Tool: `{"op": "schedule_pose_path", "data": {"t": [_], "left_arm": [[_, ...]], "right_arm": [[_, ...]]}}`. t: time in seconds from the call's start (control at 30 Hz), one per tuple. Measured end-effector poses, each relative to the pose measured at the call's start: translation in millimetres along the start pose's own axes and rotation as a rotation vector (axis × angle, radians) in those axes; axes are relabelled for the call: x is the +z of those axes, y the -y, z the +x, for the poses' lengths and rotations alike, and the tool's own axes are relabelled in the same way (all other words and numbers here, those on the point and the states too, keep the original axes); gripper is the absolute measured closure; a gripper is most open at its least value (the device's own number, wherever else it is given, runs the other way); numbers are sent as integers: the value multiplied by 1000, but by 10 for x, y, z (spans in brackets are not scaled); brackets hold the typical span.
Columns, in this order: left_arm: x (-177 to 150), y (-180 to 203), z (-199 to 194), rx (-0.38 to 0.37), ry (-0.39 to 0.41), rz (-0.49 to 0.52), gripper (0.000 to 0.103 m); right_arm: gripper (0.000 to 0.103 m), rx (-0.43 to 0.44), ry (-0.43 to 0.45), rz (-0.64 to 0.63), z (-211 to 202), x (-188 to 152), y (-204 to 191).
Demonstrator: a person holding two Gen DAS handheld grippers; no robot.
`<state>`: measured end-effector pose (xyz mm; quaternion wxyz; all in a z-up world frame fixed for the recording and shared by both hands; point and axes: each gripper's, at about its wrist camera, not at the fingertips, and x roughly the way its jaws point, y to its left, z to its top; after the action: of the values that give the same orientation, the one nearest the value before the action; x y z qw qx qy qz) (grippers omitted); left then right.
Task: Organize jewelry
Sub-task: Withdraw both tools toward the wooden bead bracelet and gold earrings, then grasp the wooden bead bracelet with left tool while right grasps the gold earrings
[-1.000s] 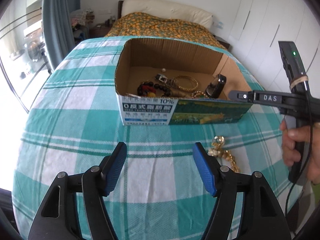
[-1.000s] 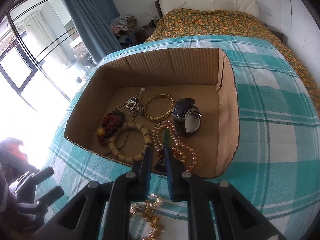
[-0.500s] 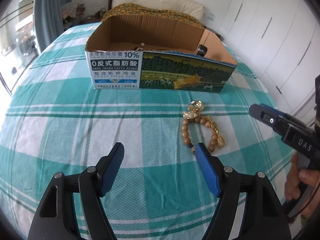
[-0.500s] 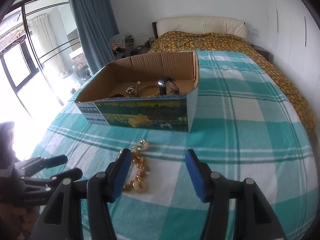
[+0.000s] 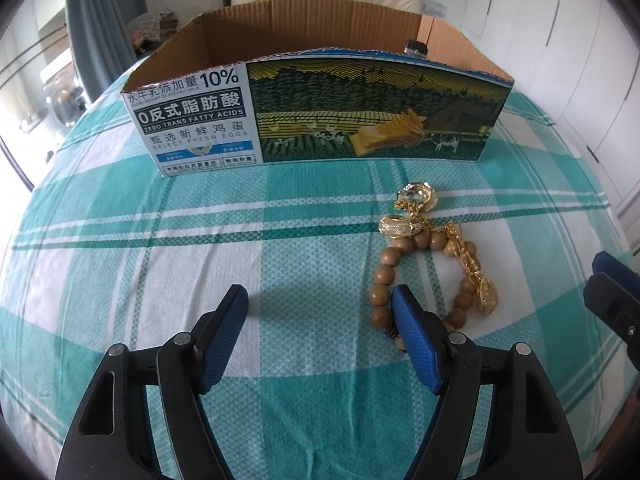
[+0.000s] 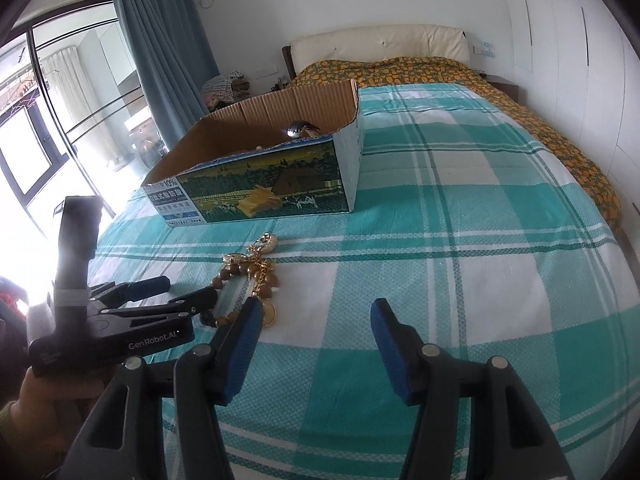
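A wooden bead bracelet tangled with a gold chain of charms lies on the teal plaid bedspread in front of the printed cardboard box. My left gripper is open and empty, and its right finger sits right beside the beads. In the right wrist view, my right gripper is open with nothing between its pads. The bracelet and chain lie just past its left finger. The left gripper comes in from the left. A watch shows above the near wall of the box.
An orange patterned blanket and a headboard lie beyond the box. A blue curtain and glass doors stand on the left, white wardrobe doors on the right. One finger of the right gripper pokes in at the right edge. A hand holds the left gripper.
Both grippers pulled back from the box and sank toward the bedspread. The right gripper's jaws went from shut over the box to open. The bracelet and chain now sit close to both.
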<state>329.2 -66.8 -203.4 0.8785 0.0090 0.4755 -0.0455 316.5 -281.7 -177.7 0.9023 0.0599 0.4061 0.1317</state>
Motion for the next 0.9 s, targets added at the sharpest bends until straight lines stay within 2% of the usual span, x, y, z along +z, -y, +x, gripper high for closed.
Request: {"op": "schedule_pose_path", "data": {"t": [0.17, 0.53, 0.77, 0.9], "left_arm": [[-142, -174, -87, 16, -8, -8, 21], [-449, -434, -284, 39, -5, -25, 17], [-500, -476, -315, 42, -8, -25, 17], [-463, -430, -286, 42, -6, -22, 17]], "right_arm": [[46, 23, -25, -7, 92, -28, -46], [46, 91, -115, -107, 560, 103, -499], [46, 7, -167, -206, 1001, 254, -795], [46, -41, -148, -272, 1081, 259, -890]]}}
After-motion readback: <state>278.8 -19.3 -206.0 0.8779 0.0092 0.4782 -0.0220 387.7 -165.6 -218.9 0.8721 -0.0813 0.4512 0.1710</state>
